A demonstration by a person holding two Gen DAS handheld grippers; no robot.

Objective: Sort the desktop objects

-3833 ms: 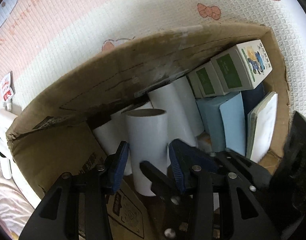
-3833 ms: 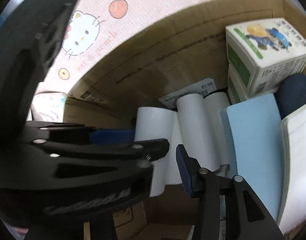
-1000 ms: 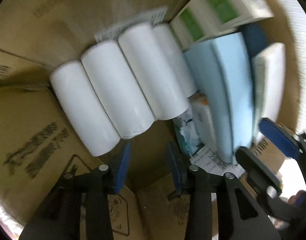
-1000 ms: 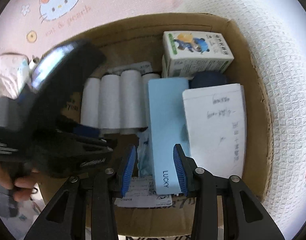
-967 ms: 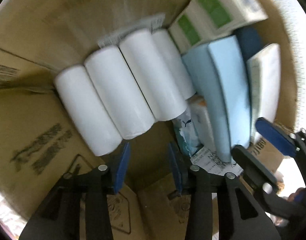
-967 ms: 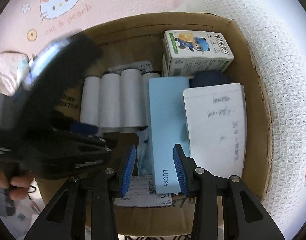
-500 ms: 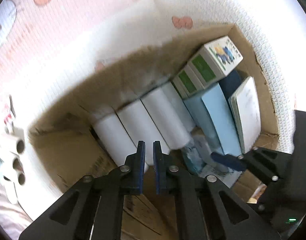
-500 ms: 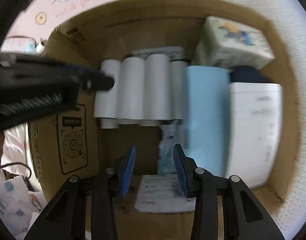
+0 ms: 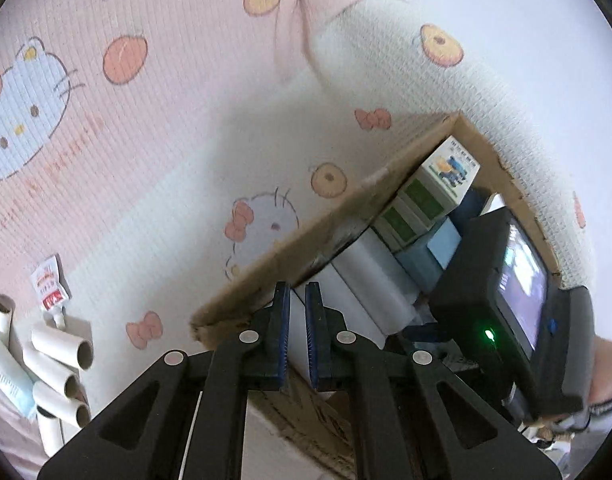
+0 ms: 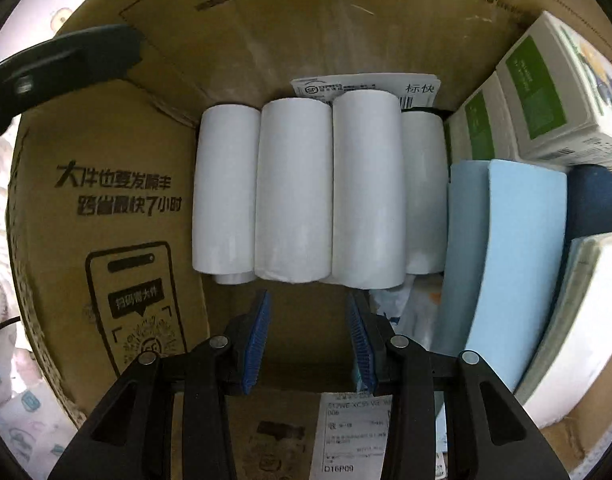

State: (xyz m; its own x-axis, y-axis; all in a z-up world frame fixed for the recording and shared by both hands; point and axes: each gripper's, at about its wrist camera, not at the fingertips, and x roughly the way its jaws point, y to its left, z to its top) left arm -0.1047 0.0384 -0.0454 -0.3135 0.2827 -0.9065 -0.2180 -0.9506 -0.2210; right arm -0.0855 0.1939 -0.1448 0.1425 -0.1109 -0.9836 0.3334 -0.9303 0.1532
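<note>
While right gripper [image 10: 308, 334] hovers, white rolls [image 10: 294, 190] just beyond parted jaws

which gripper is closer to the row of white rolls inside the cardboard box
Right. The right gripper hangs inside the box just short of the white rolls; the left gripper is outside, above the box rim.

Mat [image 9: 194, 92]: pink and white quilted cloth with cartoon cats, bows and oranges, lying under everything
Shipping label [image 10: 366, 87]: sticking on the carton's far wall; partly hiding behind the rolls
Printed phone graphic [image 10: 138, 304]: showing on a flap
</note>
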